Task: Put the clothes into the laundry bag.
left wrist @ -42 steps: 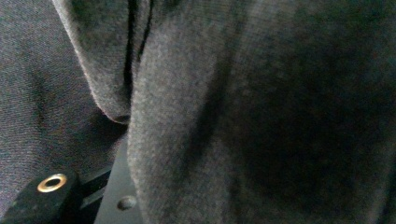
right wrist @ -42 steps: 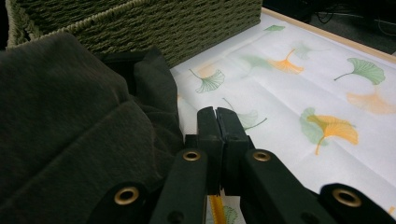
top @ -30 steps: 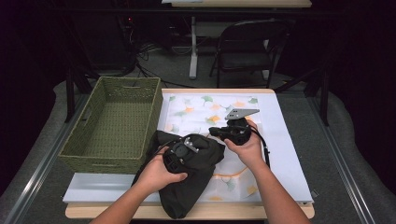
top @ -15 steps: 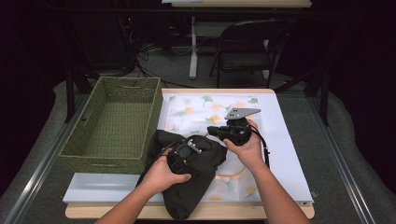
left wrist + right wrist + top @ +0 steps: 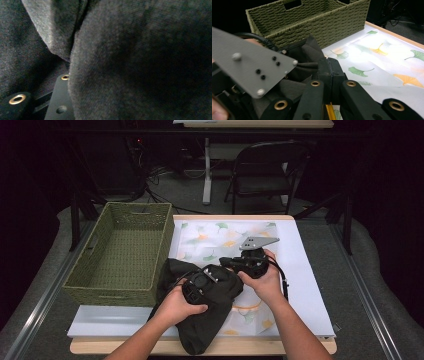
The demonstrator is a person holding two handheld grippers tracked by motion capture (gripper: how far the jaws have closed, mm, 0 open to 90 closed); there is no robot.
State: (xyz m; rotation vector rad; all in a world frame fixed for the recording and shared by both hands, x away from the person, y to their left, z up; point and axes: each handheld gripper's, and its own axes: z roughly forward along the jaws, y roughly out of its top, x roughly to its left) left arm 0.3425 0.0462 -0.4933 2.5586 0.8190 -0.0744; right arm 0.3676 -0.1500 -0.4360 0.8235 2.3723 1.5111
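Dark cloth [image 5: 205, 320] bunches rightward as left gripper [image 5: 200, 285] (buried) advances.

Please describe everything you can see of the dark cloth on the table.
The dark cloth is a black, soft, fuzzy-looking fabric, crumpled and folded into a heap. It lies on the leaf-patterned mat, near the table's front edge, beside the woven basket. The left gripper rests on it, and the right gripper touches its upper edge with jaws together.

L gripper [image 5: 200, 287] shifted right over dark cloth [image 5: 200, 330] (toward R gripper [image 5: 231, 262]).
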